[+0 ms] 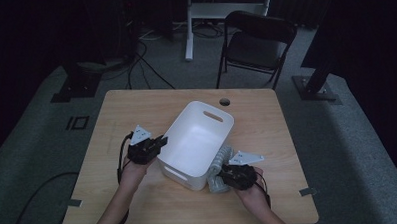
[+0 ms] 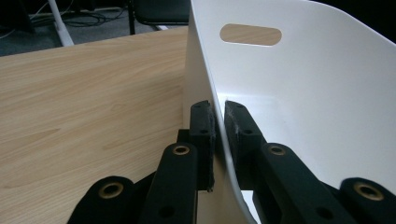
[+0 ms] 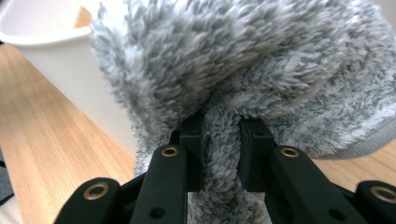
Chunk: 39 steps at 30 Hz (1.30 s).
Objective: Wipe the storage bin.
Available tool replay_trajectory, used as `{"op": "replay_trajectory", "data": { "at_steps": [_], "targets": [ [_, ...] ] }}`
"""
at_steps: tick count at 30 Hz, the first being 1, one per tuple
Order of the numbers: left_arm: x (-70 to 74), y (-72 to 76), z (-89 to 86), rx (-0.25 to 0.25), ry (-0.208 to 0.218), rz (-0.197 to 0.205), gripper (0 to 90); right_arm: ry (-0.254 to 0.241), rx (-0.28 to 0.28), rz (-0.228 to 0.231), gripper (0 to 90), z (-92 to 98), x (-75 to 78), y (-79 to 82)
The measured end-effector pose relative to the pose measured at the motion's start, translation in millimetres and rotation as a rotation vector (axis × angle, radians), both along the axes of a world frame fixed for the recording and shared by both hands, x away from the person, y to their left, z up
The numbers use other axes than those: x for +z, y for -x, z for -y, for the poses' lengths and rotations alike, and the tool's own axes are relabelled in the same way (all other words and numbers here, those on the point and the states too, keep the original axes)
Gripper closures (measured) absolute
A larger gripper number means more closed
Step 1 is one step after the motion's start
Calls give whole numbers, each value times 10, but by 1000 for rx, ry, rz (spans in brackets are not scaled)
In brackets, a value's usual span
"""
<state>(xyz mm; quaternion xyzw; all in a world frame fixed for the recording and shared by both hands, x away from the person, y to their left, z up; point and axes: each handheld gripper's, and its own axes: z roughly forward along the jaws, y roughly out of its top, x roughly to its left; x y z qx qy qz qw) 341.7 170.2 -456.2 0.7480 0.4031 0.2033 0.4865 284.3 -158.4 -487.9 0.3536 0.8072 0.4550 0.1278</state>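
Grey fleece cloth (image 3: 261, 70), bunched and fluffy, is sitting just outside the white bin (image 1: 200, 137), against the bin's right-hand wall near its front corner, partly resting on the wooden table (image 1: 140, 214). The right gripper (image 1: 227, 175) is clamping a fold of that cloth: in the right gripper view its two black jaws are pressing into the pile from both sides, with a ridge of fleece squeezed between them and the rest of the bundle bulging above. The left gripper (image 1: 161, 142) is pinching the bin's left rim; the left gripper view is showing the thin white wall running straight between the jaws, one pad outside and one inside, so the bin is being held steady where it stands.

As for progress, the work appears to be at its middle. Both grips look secured, which is the part that seems finished. The cloth is not yet inside: the bin's interior is looking bare and white, and the bundle is hanging beside the wall, below or about level with the rim. What is left, by my reading, is lifting the cloth over the right-hand rim, lowering it into the bin, and letting go. The trailing lower end could catch on the rim while going over.
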Motion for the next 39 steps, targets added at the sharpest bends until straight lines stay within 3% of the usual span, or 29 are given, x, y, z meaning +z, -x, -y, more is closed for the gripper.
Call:
{"op": "replay_trajectory", "data": {
  "at_steps": [14, 22, 24, 27, 30, 34, 39],
  "targets": [
    [3, -4, 3, 8, -10, 5, 820, 39, -18, -44, 748, -9, -155, -107],
    [6, -10, -2, 14, -21, 10, 818, 91, -37, -103, 748, -24, -390, -257],
    [6, -15, -4, 21, -20, 9, 818, 82, -39, -116, 748, -17, -402, -276],
    [4, -21, -17, 28, -17, 3, 820, 91, -36, -113, 750, -17, -357, -265],
    [5, -15, -4, 32, -19, 7, 821, 58, -29, -99, 751, 1, -252, -213],
    [9, -8, 9, 37, -30, 10, 822, -18, -5, -36, 751, 30, 4, -49],
    [10, -6, 9, 40, -29, 8, 827, -47, 34, 52, 750, -11, 238, 166]
  ]
}}
